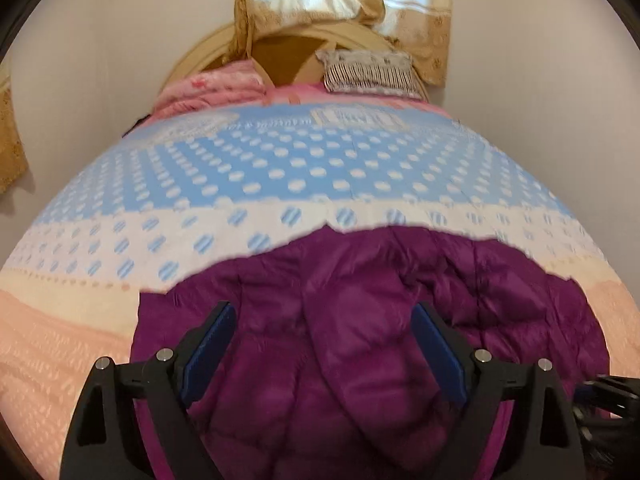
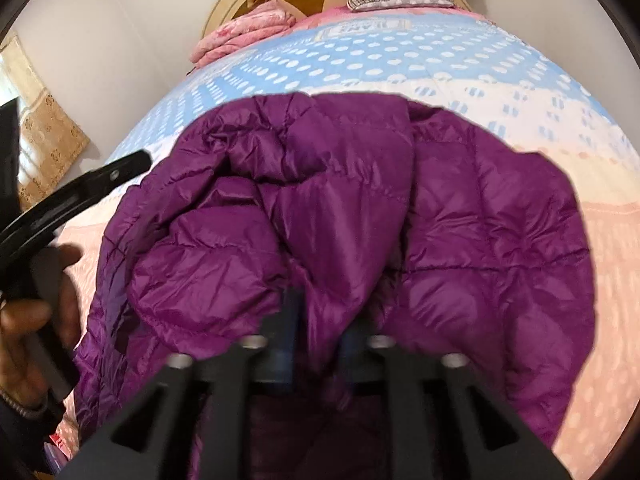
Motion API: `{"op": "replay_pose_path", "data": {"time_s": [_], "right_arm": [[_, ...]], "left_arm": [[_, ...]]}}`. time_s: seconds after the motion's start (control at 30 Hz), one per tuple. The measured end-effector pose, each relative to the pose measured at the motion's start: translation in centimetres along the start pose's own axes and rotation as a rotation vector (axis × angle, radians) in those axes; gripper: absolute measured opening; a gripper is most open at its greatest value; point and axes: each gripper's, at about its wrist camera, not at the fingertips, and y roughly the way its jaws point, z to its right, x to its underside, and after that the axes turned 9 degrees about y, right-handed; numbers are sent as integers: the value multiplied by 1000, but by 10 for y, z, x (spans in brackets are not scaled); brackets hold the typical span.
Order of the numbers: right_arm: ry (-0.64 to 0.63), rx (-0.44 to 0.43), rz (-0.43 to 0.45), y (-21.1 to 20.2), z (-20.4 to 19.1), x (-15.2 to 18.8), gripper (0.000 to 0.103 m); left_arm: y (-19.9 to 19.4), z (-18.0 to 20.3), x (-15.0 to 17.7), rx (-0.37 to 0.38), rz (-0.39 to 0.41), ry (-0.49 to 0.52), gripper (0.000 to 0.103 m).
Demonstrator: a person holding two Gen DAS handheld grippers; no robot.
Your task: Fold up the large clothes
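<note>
Right tongs (image 2: 316, 320) pinch purple jacket (image 2: 340, 208) | left tongs (image 1: 322, 320) spread above

The left hand-held gripper (image 1: 323, 322) hangs over the purple padded jacket (image 1: 360, 340), its blue-padded fingers (image 1: 210, 354) spread wide with nothing between them but the crumpled fabric below. The jacket lies bunched at the near end of the bed, on a bedspread (image 1: 280, 168) of blue with white dots, turning to white, cream and peach toward the camera. Up at the headboard (image 1: 288, 56), a folded pink blanket (image 1: 212, 88) sits left, a striped pillow (image 1: 370, 72) right, and a beige curtain (image 1: 420, 20) hangs behind.
</note>
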Motion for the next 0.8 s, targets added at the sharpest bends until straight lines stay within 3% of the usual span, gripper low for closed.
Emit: {"op": "replay_pose_path", "data": {"time_s": [0.03,0.13,0.2,0.33,0.47,0.53,0.6,0.73,0.8], "right_arm": [[5,17,22,-9,2,-1,72],[0,158,129,-38,3,-11,70],[22,191,189,-50,0,-24,70],[111,167,258,-43,-18,-63,49],[215,119,307,-8,-30,-92,47],[250,97,285,22,-32,-98,47],[236,133,251,47,-33,-98,47],[173,234,204,84,-20,-83,47],[166,227,198,91,-9,-72,47]], "left_arm": [[5,-3,-3,12,-14,-6,89],[10,-14,-11,50,-16,-55,89],[15,-17,-20,53,-7,-75,89],[24,-9,-34,-2,5,-81,89],[41,0,-39,-102,11,-80,90],[55,3,-38,-122,-2,-76,90],[71,6,-33,-120,-36,-77,90],[109,11,-9,-107,-147,-55,90],[126,11,2,-67,-207,-69,90]]}}
